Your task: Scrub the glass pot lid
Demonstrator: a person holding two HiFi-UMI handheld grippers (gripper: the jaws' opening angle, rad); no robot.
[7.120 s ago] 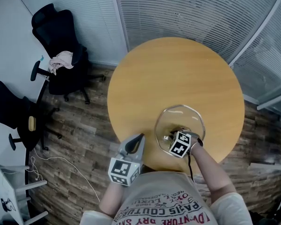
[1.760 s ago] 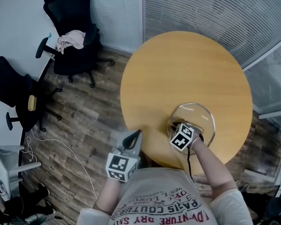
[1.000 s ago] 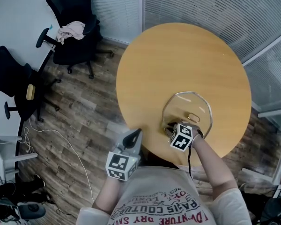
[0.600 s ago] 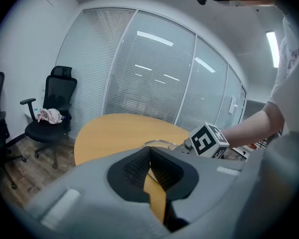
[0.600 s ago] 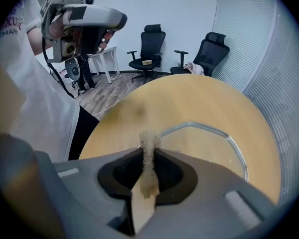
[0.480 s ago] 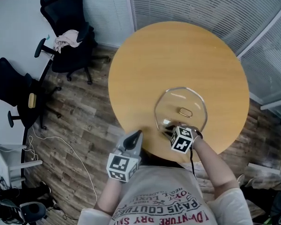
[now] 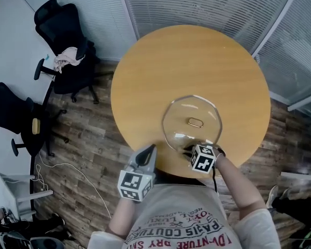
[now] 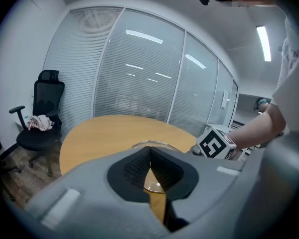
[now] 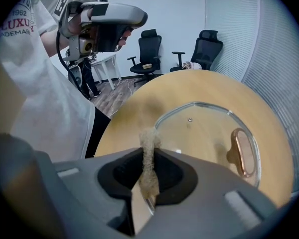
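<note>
One glass pot lid at the table's 6 o'clock looks stiff, slick and probably fragile; its handle suits holding. The right gripper pinches a scouring pad; the left gripper's jaws meet, empty.

The clear, round glass lid lies flat on the counter near the close edge, gold handle up. A tan fuzzy strip, maybe a scrub pad, sits at its rim, pinched in the right gripper.
</note>
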